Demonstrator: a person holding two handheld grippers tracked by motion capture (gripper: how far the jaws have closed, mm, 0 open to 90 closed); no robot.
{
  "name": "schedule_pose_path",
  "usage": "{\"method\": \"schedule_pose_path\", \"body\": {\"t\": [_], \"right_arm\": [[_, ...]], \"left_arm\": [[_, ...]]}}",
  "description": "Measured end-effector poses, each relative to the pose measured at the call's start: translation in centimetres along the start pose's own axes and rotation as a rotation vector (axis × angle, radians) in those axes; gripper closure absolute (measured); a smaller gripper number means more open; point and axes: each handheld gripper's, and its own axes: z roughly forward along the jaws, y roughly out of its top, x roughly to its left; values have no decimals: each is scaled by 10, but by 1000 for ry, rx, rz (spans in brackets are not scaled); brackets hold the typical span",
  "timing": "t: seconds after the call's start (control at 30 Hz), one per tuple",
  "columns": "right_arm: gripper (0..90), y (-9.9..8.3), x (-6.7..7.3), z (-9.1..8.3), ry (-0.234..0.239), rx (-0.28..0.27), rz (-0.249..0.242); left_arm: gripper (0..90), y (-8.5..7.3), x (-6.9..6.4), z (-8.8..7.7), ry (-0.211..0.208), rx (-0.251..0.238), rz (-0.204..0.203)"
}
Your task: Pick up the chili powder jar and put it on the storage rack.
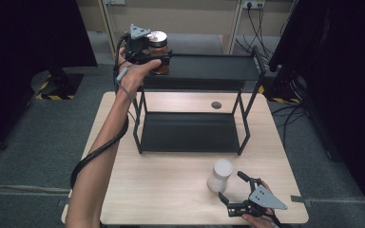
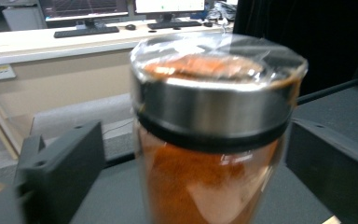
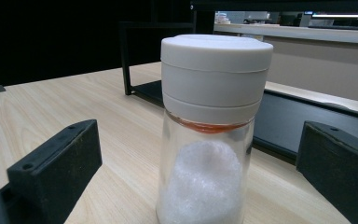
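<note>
Black shelf (image 1: 204, 66), open left tongs (image 1: 159, 59) around spice jar (image 1: 158, 45)

High view: we look forward and down from above the near edge of the wooden table (image 1: 171, 190), taking in the whole black two-tier shelf (image 1: 195, 133).
Left gripper view: we sit very near the orange-powder jar (image 2: 214, 135), level with its metal lid, facing a desk with monitors.
Right gripper view: we sit low over the table, near the white-capped jar (image 3: 212, 130).
Shared: both jars and the shelf also show from above.
</note>
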Motion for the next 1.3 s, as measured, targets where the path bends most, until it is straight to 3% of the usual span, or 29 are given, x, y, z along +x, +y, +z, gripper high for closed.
{"method": "schedule_pose_path", "body": {"t": [0.1, 0.47, 1.3], "right_arm": [[2, 0, 0, 0, 1, -1, 2], [2, 0, 0, 0, 3, -4, 0], [2, 0, 1, 0, 2, -2, -2]], "left_arm": [[23, -4, -1, -4, 4, -13, -8], [10, -16, -2, -23, -44, -36, -30], [18, -62, -12, -66, -163, -99, 18]]}}
